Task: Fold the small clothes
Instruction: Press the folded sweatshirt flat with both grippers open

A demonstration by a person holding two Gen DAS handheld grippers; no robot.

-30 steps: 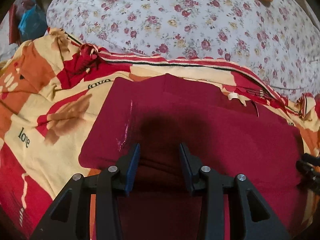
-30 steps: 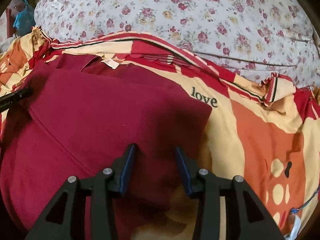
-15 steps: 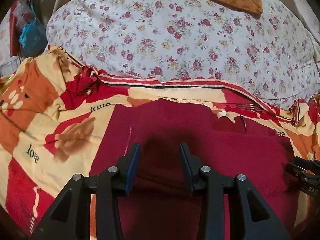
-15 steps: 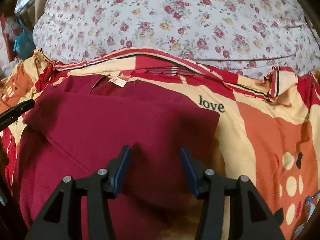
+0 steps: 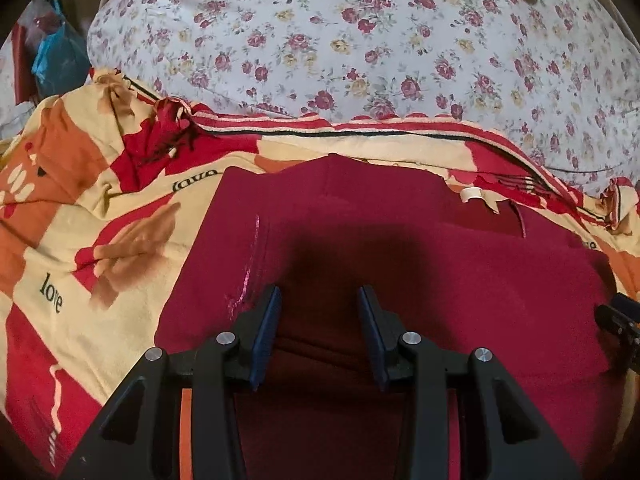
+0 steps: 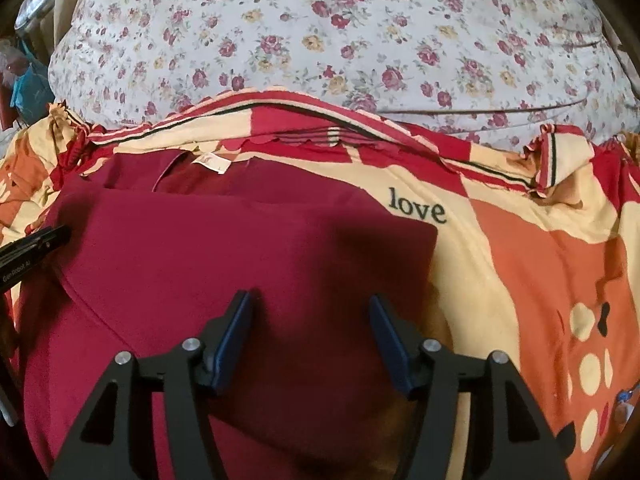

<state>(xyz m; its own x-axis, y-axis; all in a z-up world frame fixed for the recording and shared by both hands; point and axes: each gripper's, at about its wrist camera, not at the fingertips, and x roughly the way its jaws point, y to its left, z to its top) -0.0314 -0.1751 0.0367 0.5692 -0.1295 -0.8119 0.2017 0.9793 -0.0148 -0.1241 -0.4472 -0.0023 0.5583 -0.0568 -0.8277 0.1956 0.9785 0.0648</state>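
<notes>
Left wrist view: both claws (image 5: 318, 300) (image 6: 310, 308) apart over maroon garment (image 5: 440, 264) on patterned bedspread (image 5: 132, 280), floral quilt (image 5: 360, 40) behind.

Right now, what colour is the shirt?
The shirt is dark red, clearest in the right wrist view.

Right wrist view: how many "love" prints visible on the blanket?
1. The "love" print sits on a cream patch of the blanket, just right of the maroon garment's far corner. Others may be hidden under the garment.
</notes>
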